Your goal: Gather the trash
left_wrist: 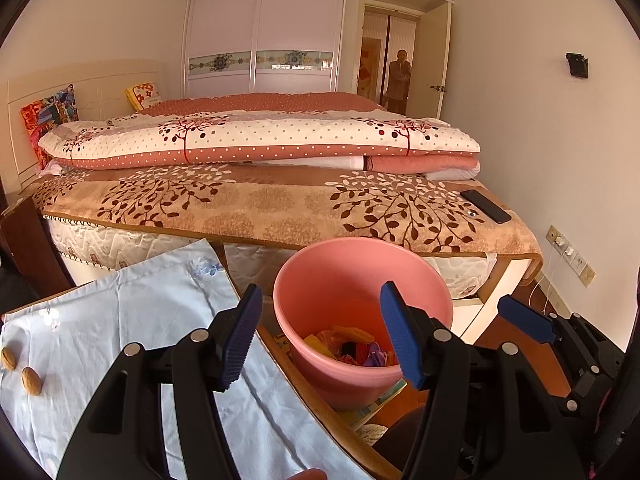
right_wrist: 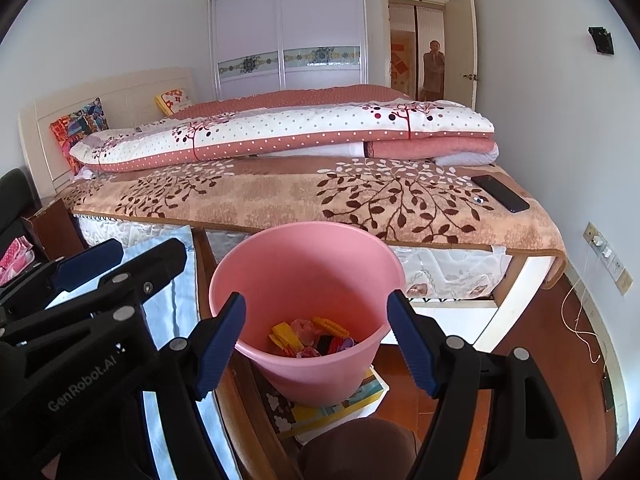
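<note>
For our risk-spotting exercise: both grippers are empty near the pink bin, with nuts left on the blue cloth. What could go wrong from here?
1. The pink plastic bin stands on a stack of books beside the table; a nudge might tip it.
2. The two brown nut shells lie loose on the light blue cloth; dragging the cloth could roll them off.
3. The open left gripper and right gripper are close together and could collide.

Smooth pink plastic bucket [right_wrist: 304,276]; matt cloth [left_wrist: 120,320].
</note>
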`<move>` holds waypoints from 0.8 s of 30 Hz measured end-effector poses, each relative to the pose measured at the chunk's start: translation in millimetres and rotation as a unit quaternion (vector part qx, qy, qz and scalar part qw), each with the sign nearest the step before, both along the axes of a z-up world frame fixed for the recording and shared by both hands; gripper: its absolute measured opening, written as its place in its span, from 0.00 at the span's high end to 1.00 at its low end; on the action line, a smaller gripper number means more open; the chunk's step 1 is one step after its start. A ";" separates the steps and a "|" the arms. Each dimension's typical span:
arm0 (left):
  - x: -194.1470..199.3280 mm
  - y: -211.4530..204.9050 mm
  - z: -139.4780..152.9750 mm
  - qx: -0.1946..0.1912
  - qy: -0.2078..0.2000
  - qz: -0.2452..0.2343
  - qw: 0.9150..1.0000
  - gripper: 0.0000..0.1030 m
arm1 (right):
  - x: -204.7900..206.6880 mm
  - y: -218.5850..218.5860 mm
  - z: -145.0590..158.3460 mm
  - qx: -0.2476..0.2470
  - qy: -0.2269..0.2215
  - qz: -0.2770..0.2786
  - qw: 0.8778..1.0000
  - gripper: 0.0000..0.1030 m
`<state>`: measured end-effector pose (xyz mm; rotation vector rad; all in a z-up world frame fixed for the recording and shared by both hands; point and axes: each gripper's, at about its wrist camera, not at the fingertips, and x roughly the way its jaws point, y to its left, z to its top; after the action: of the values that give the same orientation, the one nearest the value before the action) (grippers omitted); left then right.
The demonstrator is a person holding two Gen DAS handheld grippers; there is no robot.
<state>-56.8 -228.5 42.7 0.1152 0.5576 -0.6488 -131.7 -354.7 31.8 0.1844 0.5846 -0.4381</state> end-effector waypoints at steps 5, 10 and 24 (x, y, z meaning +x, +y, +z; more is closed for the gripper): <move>1.5 2.2 -2.1 -0.001 0.004 -0.001 1.000 0.40 | 1.3 -1.1 -2.9 0.001 0.006 -0.006 1.000 0.30; 4.5 4.9 -3.5 -0.002 0.007 0.002 1.000 0.40 | 1.9 -3.3 -4.8 0.006 0.008 -0.016 1.000 0.30; 6.8 9.2 -5.5 -0.002 0.011 0.008 1.000 0.40 | 0.0 -1.3 -4.5 0.009 0.005 -0.014 1.000 0.30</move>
<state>-50.0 -219.3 37.3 0.1006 0.5781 -0.6357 -131.7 -356.0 27.2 0.2082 0.5975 -0.4609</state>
